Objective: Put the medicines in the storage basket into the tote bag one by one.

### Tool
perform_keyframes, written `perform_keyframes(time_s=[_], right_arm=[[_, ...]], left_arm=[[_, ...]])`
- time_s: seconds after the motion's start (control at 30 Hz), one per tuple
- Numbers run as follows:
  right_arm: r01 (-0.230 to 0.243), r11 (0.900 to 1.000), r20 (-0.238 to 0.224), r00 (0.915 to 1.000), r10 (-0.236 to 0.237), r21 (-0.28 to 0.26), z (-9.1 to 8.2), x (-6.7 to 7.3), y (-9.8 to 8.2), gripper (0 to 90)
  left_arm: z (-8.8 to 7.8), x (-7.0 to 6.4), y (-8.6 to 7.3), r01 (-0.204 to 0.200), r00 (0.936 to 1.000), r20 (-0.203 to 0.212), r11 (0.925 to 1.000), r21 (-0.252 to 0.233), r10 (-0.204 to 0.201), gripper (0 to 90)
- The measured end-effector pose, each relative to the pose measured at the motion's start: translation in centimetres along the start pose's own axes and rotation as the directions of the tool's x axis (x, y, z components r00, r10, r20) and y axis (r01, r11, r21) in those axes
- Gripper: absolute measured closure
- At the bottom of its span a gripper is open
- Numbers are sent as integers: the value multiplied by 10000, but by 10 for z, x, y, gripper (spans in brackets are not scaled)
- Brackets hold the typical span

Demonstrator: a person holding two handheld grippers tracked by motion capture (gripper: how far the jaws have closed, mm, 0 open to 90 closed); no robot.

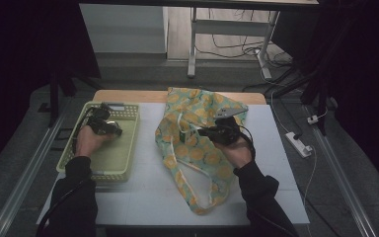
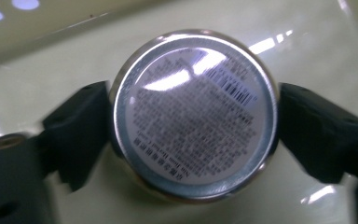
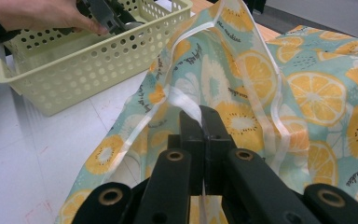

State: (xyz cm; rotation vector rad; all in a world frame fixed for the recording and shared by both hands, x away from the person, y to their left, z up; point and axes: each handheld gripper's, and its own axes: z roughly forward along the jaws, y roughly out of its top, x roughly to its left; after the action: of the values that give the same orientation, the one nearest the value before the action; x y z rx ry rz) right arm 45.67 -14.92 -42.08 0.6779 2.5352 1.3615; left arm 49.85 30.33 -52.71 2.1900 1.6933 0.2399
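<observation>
A round metal tin (image 2: 193,114) with a shiny rim and a printed label of fine text and a barcode sits between the jaws of the left claw (image 2: 193,121), which touch its sides at 9 and 3 o'clock, inside the pale yellow perforated plastic basket (image 1: 123,148) at the desk's (image 1: 143,197) 9 o'clock side. The right claw (image 3: 204,122) is pinched tight on the white strap (image 3: 186,100) of a soft fabric bag (image 1: 197,148) printed with orange slices, lying crumpled mid-desk.
</observation>
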Motion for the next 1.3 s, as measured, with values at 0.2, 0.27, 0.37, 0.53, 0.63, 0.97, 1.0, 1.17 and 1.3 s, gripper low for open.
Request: perform_keyframes(time_s=[0.2, 0.27, 0.37, 0.53, 0.63, 0.97, 1.0, 1.17, 1.3], right_arm=[[-17, 10000, 8, 10000, 17, -35, -1, 0, 0, 897], [-20, 10000, 14, 10000, 20, -42, -1, -1, 0, 897], [-29, 10000, 39, 10000, 29, -58, -1, -1, 0, 897], [-14, 10000, 60, 10000, 14, -86, -2, -1, 1, 897], [-6, 10000, 62, 10000, 7, -78, -2, 0, 1, 897], [7, 9999, 95, 10000, -6, -106, -2, 0, 0, 897], [14, 9999, 92, 10000, -13, -118, -2, 0, 0, 897], [8, 9999, 112, 9999, -6, -163, -2, 0, 0, 897], [16, 9998, 116, 9999, -14, -180, -3, -1, 1, 897]], left_arm=[[-2, -2, 2, 297, 9993, -216, 9991, 303, -291, 204], [-5, -1, 2, 462, 9989, -77, 9988, 155, -461, 205], [-10, -2, 1, 513, 9986, 147, 9986, -111, -512, 206], [-21, -8, 0, 302, 9989, 362, 9978, -596, -281, 206], [-28, -10, -1, 165, 9977, 671, 9958, -895, -105, 206], [-57, -31, -3, -627, 9918, 995, 9838, -1680, 802, 206], [-59, -34, -4, -762, 9904, 1010, 9821, -1724, 946, 206], [-69, -46, -8, -1079, 9847, 1137, 9742, -1984, 1322, 206], [-77, -54, -12, -1236, 9789, 1319, 9666, -2243, 1558, 207]])
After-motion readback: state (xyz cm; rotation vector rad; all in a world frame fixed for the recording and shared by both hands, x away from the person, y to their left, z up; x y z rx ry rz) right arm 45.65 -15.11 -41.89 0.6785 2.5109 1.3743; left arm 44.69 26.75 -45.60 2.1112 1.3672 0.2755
